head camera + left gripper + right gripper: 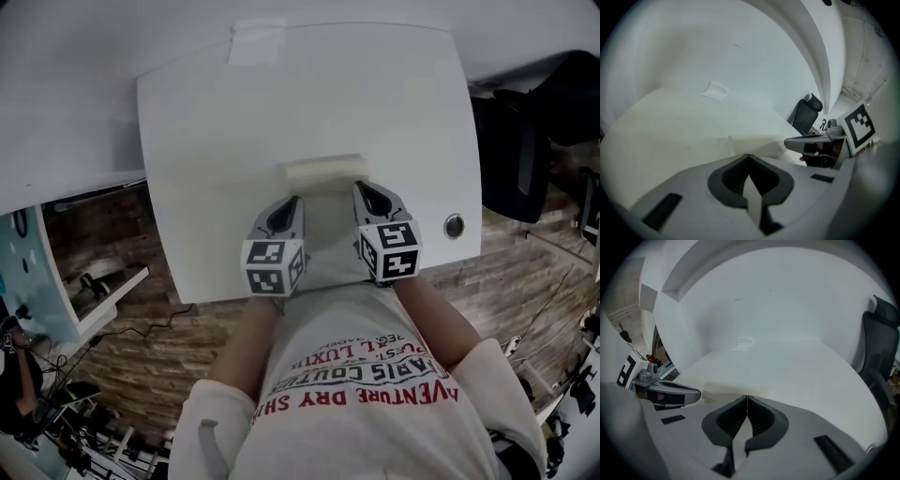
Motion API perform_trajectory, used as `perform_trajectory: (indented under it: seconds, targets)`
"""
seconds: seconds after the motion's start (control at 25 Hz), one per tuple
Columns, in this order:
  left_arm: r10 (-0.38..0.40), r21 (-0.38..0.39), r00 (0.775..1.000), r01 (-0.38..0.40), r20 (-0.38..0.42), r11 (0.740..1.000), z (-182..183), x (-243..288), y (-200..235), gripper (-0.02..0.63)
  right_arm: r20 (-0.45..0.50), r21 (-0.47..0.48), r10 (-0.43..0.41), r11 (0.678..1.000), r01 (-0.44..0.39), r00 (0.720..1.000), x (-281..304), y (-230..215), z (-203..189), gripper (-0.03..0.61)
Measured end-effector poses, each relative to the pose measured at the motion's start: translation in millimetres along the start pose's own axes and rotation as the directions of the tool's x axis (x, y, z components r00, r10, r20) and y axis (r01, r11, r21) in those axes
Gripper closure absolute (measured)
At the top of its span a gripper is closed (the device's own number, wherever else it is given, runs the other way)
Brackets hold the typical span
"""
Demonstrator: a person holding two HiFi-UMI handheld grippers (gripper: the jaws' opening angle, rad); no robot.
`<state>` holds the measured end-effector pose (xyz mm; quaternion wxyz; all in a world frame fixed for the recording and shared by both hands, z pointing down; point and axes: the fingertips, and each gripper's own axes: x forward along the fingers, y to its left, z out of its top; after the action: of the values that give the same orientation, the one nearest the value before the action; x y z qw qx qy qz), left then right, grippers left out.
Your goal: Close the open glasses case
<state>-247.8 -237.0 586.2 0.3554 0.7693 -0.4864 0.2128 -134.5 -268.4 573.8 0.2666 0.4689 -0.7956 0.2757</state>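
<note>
The cream glasses case (326, 173) lies flat on the white table (225, 131), near its front edge. It looks like a low closed box, with its lid down as far as I can tell. My left gripper (295, 199) sits just short of the case's left end, its jaws shut on nothing. Just short of the case's right end, my right gripper (359, 186) is shut and empty too. In the left gripper view the case (754, 143) lies right beyond the gripper (748, 155). In the right gripper view the case (736, 391) is directly ahead of the gripper (747, 397).
A square tape patch (256, 42) is stuck near the table's far edge. A round cable hole (454, 226) sits at the front right corner. A black office chair (525, 141) stands to the right of the table. The table's front edge is close under both grippers.
</note>
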Motion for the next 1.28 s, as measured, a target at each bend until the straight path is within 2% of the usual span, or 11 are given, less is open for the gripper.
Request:
perform_trajectory:
  seconds: [0.16,0.28,0.44,0.64,0.8,0.96,1.12,1.28]
  targets:
    - [-0.019,0.028,0.995,0.016,0.095,0.999,40,-15,-9,0.615,0.063,-0.022,0.030,0.999,-0.029,0.998,-19,7,28,0.566]
    - [-0.025,0.060,0.983,0.015,0.184,0.998,75,-33,-17,0.615,0.118,-0.042,0.042,0.998,-0.038,0.992,-39,12,53,0.566]
    - [-0.030,0.117,0.955,-0.005,0.295,0.993,118,-63,-32,0.615,0.236,-0.099,0.057,0.994,-0.034,0.970,-73,18,91,0.566]
    - [-0.057,0.166,0.910,-0.013,0.410,0.986,156,-100,-59,0.615,0.369,-0.166,0.092,0.986,-0.032,0.925,-114,26,131,0.566]
    - [-0.076,0.222,0.883,-0.033,0.462,0.975,175,-119,-76,0.615,0.434,-0.188,0.117,0.981,-0.038,0.893,-135,29,151,0.566]
    - [-0.071,0.258,0.864,-0.071,0.499,0.963,185,-134,-83,0.615,0.452,-0.206,0.130,0.978,-0.038,0.883,-141,30,160,0.566]
    - [-0.066,0.299,0.860,-0.103,0.507,0.949,183,-141,-87,0.615,0.448,-0.200,0.137,0.978,-0.050,0.883,-142,31,159,0.566]
    - [-0.050,0.289,0.858,-0.117,0.511,0.950,180,-143,-86,0.615,0.447,-0.212,0.154,0.975,-0.063,0.881,-145,34,155,0.566]
